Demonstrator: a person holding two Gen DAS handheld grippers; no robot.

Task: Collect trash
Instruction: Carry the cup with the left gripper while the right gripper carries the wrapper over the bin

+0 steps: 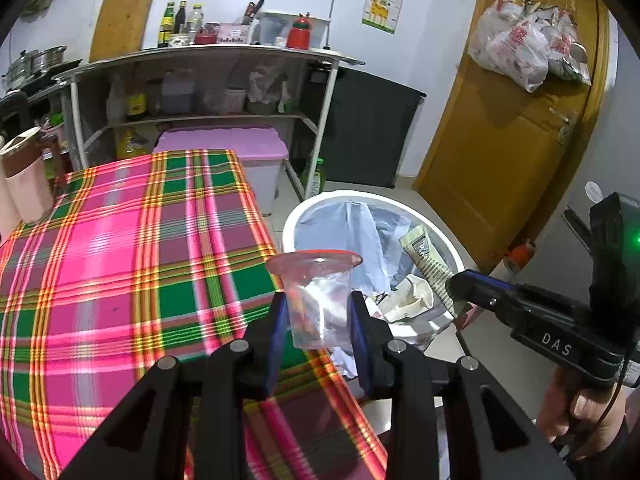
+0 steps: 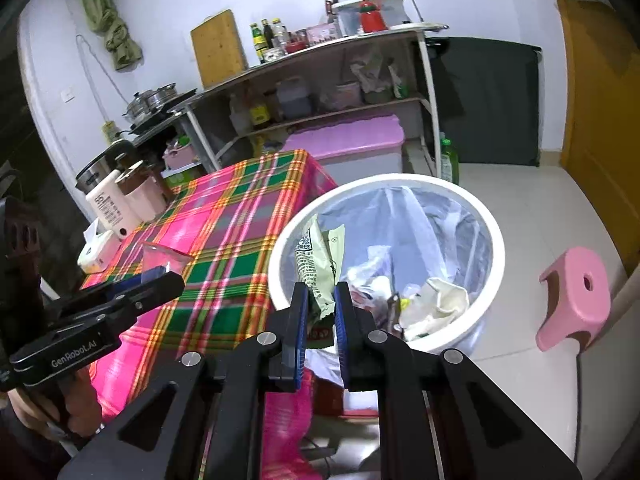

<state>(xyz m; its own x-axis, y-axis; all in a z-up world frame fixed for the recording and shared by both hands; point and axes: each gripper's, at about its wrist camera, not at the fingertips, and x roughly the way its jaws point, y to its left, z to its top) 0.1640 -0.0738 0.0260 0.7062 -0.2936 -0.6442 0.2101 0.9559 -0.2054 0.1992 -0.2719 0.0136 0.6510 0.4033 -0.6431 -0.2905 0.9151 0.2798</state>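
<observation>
Black jaws of the left gripper [image 1: 319, 320] squeeze a clear plastic cup [image 1: 316, 300] over the right edge of the desk [image 1: 120, 260] with its pink checked cloth. To the right, on the floor, stands the white trash bin [image 2: 496, 240]. Right gripper [image 2: 321, 312] jaws are pinched narrow on a green wrapper [image 2: 316, 264], held just above the bin's near rim. Both pieces look ready to drop; next, each must hang over the bin, then the jaws let go.
</observation>
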